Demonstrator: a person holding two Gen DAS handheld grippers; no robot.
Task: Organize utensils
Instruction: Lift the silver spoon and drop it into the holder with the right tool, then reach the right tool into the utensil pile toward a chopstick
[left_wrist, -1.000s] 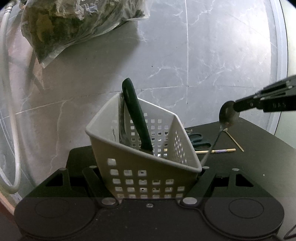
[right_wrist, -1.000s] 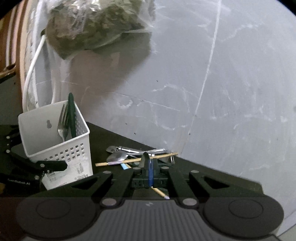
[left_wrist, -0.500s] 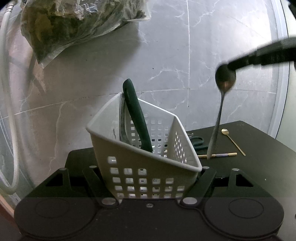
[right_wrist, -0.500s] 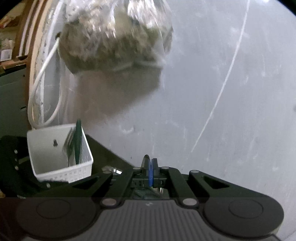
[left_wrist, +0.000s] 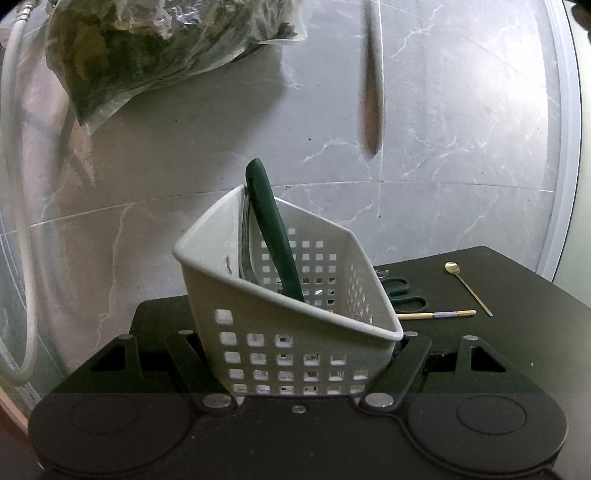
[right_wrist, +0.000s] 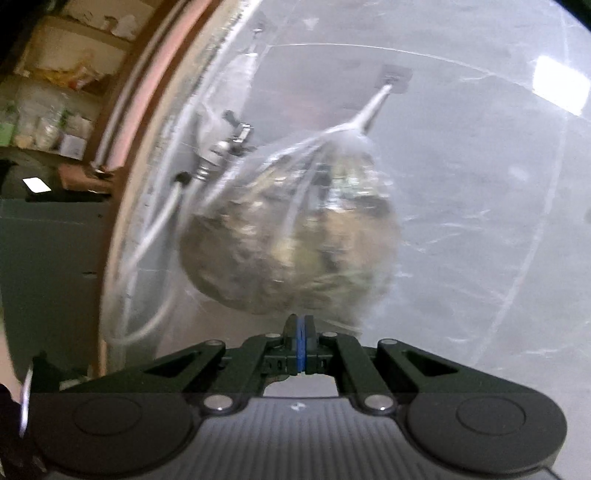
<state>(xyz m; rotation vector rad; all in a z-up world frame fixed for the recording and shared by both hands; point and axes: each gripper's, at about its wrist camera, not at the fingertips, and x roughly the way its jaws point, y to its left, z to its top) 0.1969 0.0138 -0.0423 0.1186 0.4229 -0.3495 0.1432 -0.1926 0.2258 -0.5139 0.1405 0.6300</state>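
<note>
Clamped between the left gripper (left_wrist: 299, 354) fingers: a white perforated plastic basket (left_wrist: 288, 317), tipped back, presumably to steady it and offer its mouth. Inside, leaning on the far corner, a dark green handle (left_wrist: 273, 229) beside metal fork tines (left_wrist: 245, 251). Overhead, a blurred long metal spoon handle (left_wrist: 371, 99) hanging above the basket, likely headed in. Right gripper (right_wrist: 300, 345) pinched fully closed, blue pads together; the spoon itself not visible in its own view. Left on the black tabletop (left_wrist: 517, 332): green-handled scissors (left_wrist: 402, 291), a wooden chopstick (left_wrist: 436, 315), a small gold spoon (left_wrist: 467, 286).

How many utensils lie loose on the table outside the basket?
3: green scissors beside the basket, a chopstick in front of them, a gold spoon further right. The basket may hide more.
</note>
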